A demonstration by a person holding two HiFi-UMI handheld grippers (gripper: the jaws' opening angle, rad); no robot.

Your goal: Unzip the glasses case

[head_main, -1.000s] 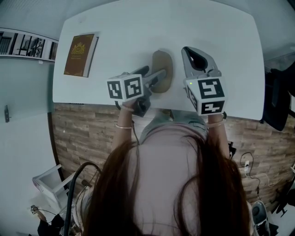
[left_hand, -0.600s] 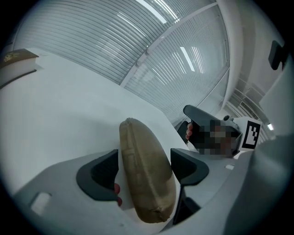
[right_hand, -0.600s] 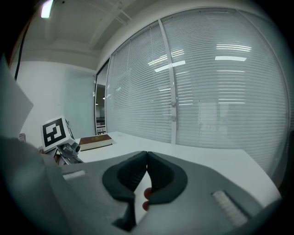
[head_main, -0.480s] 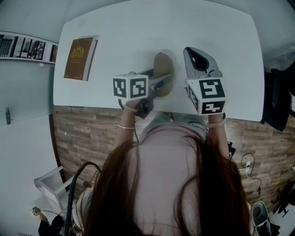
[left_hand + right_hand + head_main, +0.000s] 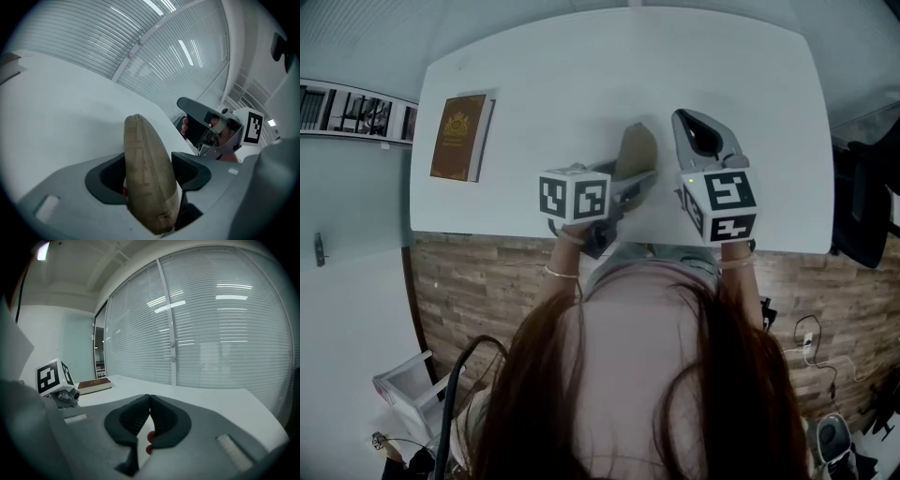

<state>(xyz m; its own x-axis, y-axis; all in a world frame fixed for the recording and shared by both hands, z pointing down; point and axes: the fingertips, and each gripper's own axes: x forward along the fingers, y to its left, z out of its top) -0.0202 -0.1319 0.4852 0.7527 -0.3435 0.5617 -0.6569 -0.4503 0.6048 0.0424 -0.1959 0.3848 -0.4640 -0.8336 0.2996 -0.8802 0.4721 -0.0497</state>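
Here's the left gripper, its jaws just closing in and pinching the tan glasses case by its sides, the case tipped up on edge near the middle of the surface's near edge. Just beside it is the right gripper, jaws pressed together, nothing between them. Over by the left edge lies a brown book

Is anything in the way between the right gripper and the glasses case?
Nothing visible. The left gripper, its fingers having just been closing, grips the glasses case between them. The shut right gripper sits beside it, with only bare table between.
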